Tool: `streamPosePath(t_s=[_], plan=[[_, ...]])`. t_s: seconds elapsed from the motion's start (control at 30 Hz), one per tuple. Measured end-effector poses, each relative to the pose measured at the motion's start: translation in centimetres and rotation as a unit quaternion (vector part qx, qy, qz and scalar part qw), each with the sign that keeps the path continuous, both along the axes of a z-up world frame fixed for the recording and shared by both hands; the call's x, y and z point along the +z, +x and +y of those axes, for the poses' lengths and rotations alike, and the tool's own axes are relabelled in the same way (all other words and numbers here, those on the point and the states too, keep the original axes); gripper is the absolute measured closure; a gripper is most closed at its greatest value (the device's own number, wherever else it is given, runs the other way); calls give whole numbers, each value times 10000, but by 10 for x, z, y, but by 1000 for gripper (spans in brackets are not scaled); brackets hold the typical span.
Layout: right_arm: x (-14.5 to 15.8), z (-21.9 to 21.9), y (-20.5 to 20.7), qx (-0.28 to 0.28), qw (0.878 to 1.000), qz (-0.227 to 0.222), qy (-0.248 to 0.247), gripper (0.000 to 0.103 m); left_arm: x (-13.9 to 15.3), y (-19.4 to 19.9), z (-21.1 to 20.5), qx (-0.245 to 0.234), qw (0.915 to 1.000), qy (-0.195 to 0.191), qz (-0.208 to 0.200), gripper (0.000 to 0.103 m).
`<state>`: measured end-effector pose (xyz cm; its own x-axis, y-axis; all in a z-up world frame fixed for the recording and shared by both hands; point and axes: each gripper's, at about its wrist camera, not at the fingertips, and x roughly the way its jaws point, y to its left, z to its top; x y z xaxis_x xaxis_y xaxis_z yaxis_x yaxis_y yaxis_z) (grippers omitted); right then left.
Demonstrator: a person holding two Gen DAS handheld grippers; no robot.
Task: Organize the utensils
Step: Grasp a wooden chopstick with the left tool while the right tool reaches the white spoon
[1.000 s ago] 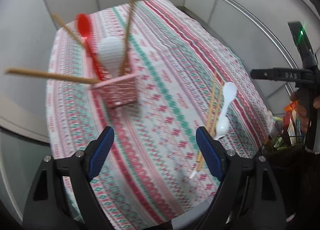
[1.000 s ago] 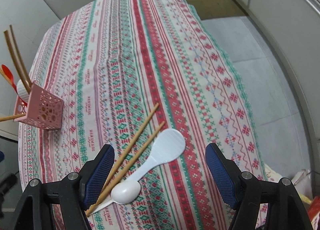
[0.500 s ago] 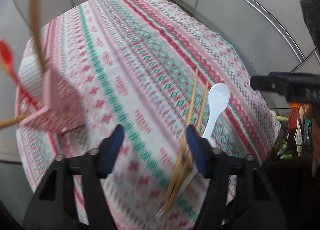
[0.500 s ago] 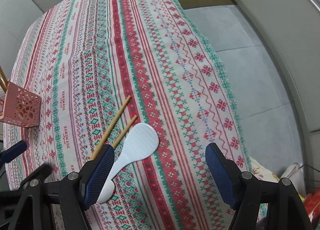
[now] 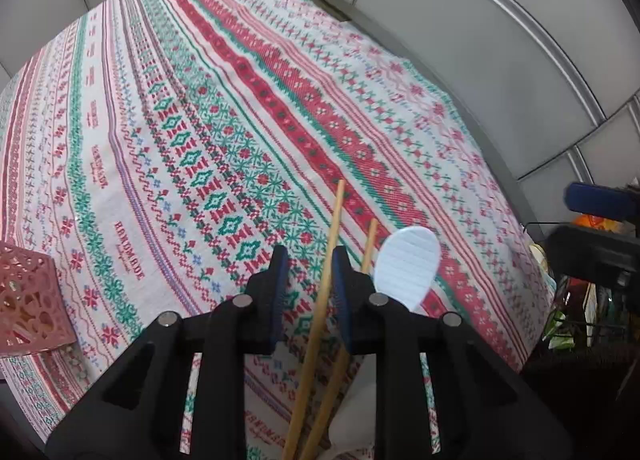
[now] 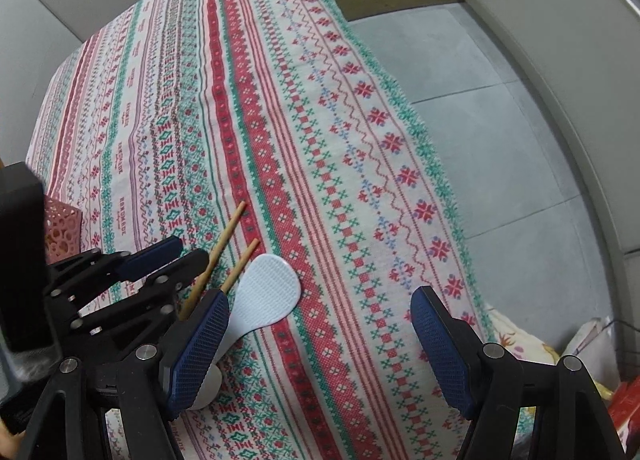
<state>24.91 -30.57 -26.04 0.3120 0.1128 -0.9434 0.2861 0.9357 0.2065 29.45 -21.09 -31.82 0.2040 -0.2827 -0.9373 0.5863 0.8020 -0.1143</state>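
Two wooden chopsticks lie side by side on the patterned tablecloth (image 5: pixel 168 107), next to a white rice paddle (image 5: pixel 408 264). My left gripper (image 5: pixel 310 276) points down over them and its jaws are closing. The left chopstick (image 5: pixel 338 211) runs between the pads with a gap still on its left side; the other chopstick (image 5: pixel 371 236) lies just outside the right finger. In the right wrist view the left gripper (image 6: pixel 190 254) straddles that chopstick (image 6: pixel 230 227). My right gripper (image 6: pixel 320 340) hovers open to the right of the paddle (image 6: pixel 268 296), holding nothing. A white spoon (image 6: pixel 210 384) shows behind its left finger.
A pink perforated utensil holder (image 5: pixel 28 300) stands at the table's left side, also seen as the pink holder (image 6: pixel 62 227) behind the left gripper. The cloth's right edge (image 6: pixel 432 163) drops to a grey floor. Bags and clutter (image 5: pixel 580 324) sit off the table's near right corner.
My left gripper swung right and down from the pink holder to the chopsticks, and its jaws narrowed around one of them. The right gripper stayed open and shifted only slightly.
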Motion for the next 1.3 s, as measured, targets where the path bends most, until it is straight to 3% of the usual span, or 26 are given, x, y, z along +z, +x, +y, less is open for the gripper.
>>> streamPosePath(t_s=[0.1,0.17,0.2,0.33,0.53,0.63,0.77,0.83,0.9,1.1,1.3], plan=[[-1,-4,0,-49,10000,23,30,23,-2,3,-1,3,10000,-66,41,80],[-1,-6,0,-80,10000,32,12,23,-2,3,-2,-17,9999,-105,57,87],[-1,-6,1,-92,9999,41,7,23,-2,3,-2,-29,9999,-121,65,95],[-7,-5,5,-107,9998,134,76,23,-8,5,0,-27,9998,142,133,102],[-24,8,14,-43,9976,361,581,23,-3,5,23,77,9996,267,84,103],[-33,15,19,-73,9955,449,836,27,5,8,39,183,9998,103,58,103],[-35,9,20,-304,9944,448,910,36,14,10,49,138,9996,-230,114,100],[-33,1,18,-446,9946,426,839,36,14,10,44,76,9994,-317,146,82],[-33,-8,15,-552,9946,424,767,36,12,13,29,24,9991,-377,194,78],[-34,-26,8,-728,9931,470,790,36,-7,16,-5,-117,9994,-164,296,78],[-33,-24,7,-684,9933,427,830,36,-8,16,-6,20,9993,-281,236,78]])
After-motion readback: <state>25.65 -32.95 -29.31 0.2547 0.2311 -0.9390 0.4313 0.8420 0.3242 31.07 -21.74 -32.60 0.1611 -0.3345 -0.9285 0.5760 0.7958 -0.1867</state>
